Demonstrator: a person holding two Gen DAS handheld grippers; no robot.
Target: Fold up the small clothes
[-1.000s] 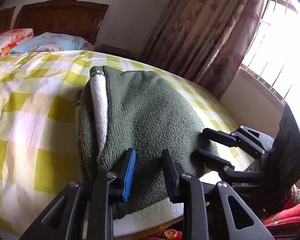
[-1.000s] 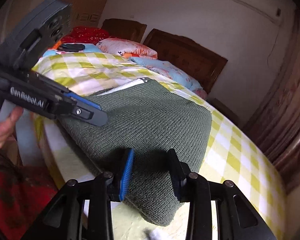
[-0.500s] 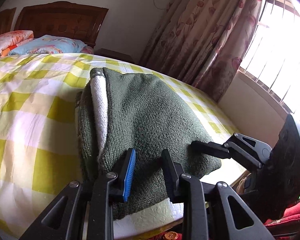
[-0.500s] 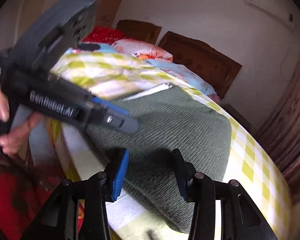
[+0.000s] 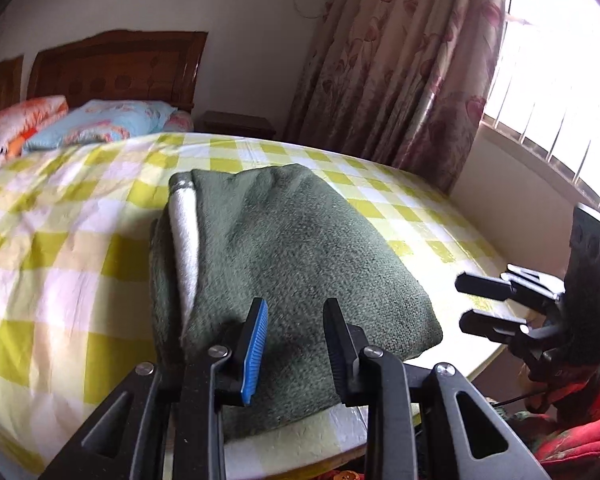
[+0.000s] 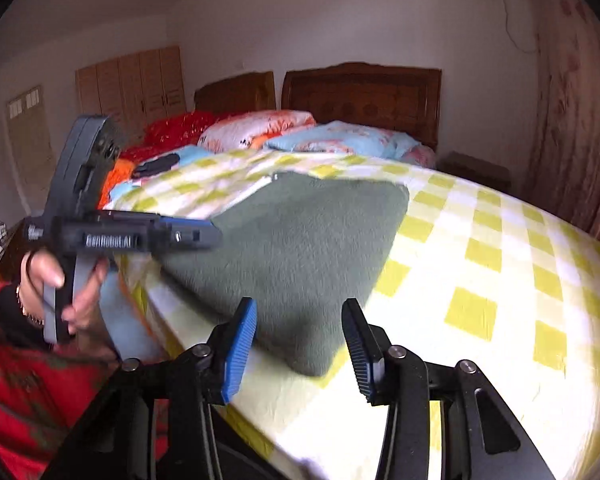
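Nearest me, the left tool (image 5: 294, 344) hangs over the near edge of the folded green sweater (image 5: 284, 264), its jaws a narrow gap apart with nothing pinched between them. To its right, the right tool (image 6: 298, 346) has just been opening and now stands wide and empty, the sweater's near corner lying ahead of it, untouched; I'd guess the fold is finished and both are letting go. The sweater rests as a neat bundle at the near edge of the bed (image 5: 60, 248). Beyond lie pillows (image 6: 340, 138) against the headboard (image 6: 364, 92).

Fuzzy knit garment (image 5: 292, 256), smooth cotton sheet (image 5: 60, 272)
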